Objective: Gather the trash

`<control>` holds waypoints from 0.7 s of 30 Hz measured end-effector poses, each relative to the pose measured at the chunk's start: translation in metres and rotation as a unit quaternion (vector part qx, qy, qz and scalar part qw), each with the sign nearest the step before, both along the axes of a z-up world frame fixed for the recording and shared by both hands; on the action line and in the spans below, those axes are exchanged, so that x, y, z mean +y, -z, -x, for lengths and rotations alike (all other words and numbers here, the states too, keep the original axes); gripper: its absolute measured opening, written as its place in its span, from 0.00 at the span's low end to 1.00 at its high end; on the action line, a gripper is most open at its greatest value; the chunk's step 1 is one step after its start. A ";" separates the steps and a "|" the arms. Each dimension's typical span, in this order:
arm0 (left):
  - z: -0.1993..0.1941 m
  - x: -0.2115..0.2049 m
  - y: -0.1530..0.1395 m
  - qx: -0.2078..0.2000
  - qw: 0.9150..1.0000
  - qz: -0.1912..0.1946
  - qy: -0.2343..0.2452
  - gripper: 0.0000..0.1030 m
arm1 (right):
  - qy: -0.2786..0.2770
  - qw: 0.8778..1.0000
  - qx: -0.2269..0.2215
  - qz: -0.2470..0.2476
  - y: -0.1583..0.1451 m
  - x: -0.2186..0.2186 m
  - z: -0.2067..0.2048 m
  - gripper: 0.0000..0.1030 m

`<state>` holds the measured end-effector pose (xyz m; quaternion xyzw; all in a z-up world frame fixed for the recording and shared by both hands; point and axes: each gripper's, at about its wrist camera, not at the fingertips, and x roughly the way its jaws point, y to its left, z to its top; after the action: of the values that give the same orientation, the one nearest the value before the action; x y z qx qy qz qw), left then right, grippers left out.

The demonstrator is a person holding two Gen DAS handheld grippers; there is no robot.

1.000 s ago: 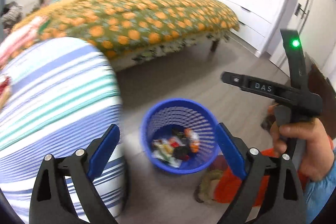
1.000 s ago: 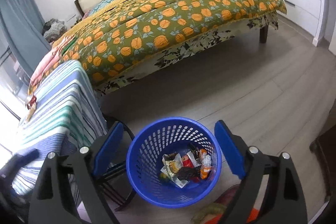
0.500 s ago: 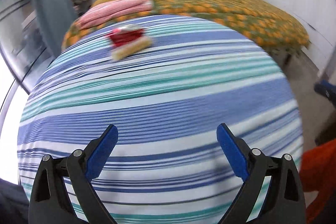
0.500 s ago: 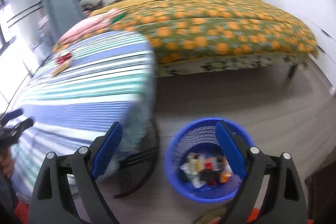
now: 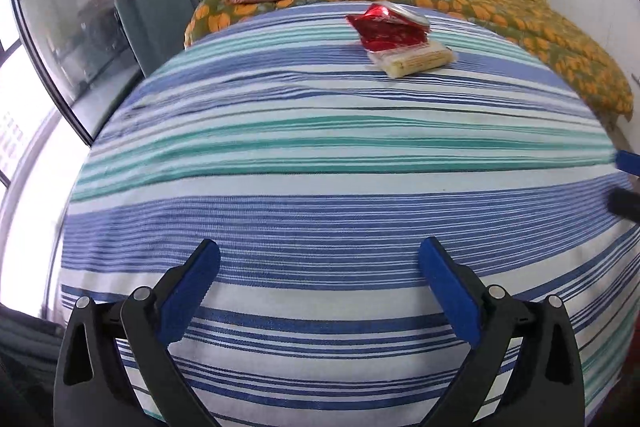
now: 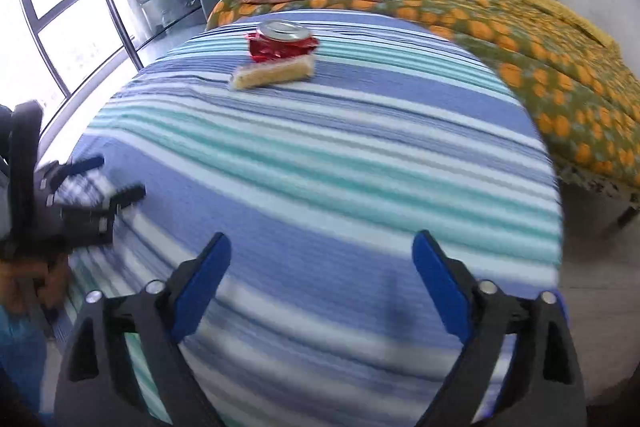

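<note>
Trash sits at the far end of the striped surface [image 5: 320, 187], upper middle of both frames: a crushed red can [image 5: 390, 25] with a pale snack packet [image 5: 414, 59] touching its near side, long axis running across. Both lie well ahead of each claw. The left claw [image 5: 320, 281] has just been opening and holds nothing; the right claw [image 6: 322, 273] has just been closing some, yet gapes with only cloth between. Neither looks clearly nearer.
</note>
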<state>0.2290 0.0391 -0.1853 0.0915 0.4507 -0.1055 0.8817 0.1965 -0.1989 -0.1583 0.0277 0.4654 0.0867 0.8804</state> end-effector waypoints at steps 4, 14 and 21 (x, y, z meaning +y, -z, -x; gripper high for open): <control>-0.004 0.004 0.003 0.011 1.000 0.018 -0.005 0.96 | 0.018 0.999 0.028 -0.043 0.005 0.020 -0.055 0.71; -0.003 0.004 0.005 0.015 0.999 0.028 -0.006 0.96 | 0.187 0.978 0.052 -0.073 0.018 0.063 -0.183 0.86; -0.002 0.004 0.005 0.015 0.999 0.028 -0.006 0.96 | 0.194 0.980 0.048 -0.004 0.024 0.073 -0.191 0.86</control>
<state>0.2312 0.0431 -0.1898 0.0627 0.4616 -0.1140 0.8775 0.3874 -0.1257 -0.1827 0.1252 0.4928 -0.0851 0.8569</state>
